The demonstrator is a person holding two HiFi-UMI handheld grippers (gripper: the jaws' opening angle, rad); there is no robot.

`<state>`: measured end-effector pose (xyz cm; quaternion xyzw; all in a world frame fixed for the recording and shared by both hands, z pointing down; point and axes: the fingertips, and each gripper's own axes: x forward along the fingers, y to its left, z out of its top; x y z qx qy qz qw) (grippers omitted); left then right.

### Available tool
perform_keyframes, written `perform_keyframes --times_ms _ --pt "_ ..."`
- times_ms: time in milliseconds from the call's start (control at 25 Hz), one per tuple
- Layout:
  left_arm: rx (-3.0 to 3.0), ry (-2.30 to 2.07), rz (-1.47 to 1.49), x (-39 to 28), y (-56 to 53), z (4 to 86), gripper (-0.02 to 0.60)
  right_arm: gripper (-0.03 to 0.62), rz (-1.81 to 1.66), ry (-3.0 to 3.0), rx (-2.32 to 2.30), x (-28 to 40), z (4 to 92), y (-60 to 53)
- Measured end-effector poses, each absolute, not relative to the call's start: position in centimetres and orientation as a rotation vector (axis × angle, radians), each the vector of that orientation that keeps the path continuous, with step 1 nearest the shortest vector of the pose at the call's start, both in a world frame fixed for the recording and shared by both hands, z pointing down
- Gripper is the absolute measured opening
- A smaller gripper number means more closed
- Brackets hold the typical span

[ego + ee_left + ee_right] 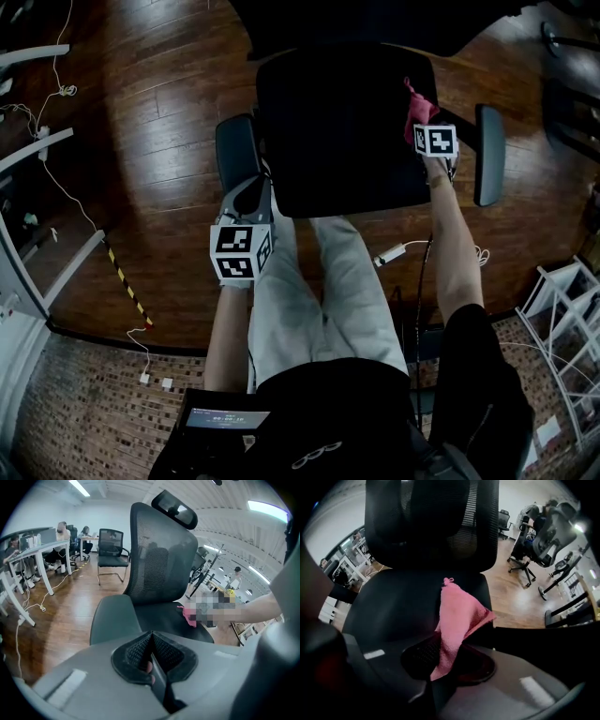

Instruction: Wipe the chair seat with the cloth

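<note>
A black office chair stands before me, its seat (342, 131) dark and wide. My right gripper (424, 127) is shut on a pink cloth (418, 105) over the seat's right side. In the right gripper view the cloth (457, 620) hangs out of the closed jaws in front of the mesh backrest (431, 522) and seat (393, 606). My left gripper (251, 192) is shut with nothing in it, held at the seat's front left corner beside the left armrest (234, 150). The left gripper view shows the seat (159, 618), the armrest (112, 616) and the cloth (187, 615) beyond.
The right armrest (488, 155) sticks out past the cloth. A person's legs (328, 281) stand right against the seat's front edge. White cables (56, 103) and desk legs (37, 150) lie on the wooden floor at left, a white rack (562, 319) at right.
</note>
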<state>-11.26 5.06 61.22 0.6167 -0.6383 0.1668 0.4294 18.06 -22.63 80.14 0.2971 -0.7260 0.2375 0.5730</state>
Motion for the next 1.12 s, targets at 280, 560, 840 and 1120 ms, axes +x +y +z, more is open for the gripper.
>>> perform_keyframes --times_ms 280,560,840,1120 --pt "1.551 -1.577 0.406 -11.2 5.2 61.1 -0.006 0.069 0.485 -1.602 0.830 21.3 78.9 -23.9" --pt "1.569 -1.553 0.394 -10.9 5.1 61.0 -0.006 0.069 0.381 -1.488 0.894 22.7 78.8 -22.9" --pt "1.589 -1.525 0.387 -10.7 5.2 60.9 -0.006 0.069 0.400 -1.527 0.820 17.9 80.4 -18.7" --pt "1.604 -1.505 0.381 -10.4 5.2 60.9 -0.006 0.069 0.434 -1.643 0.661 9.1 82.2 -11.8"
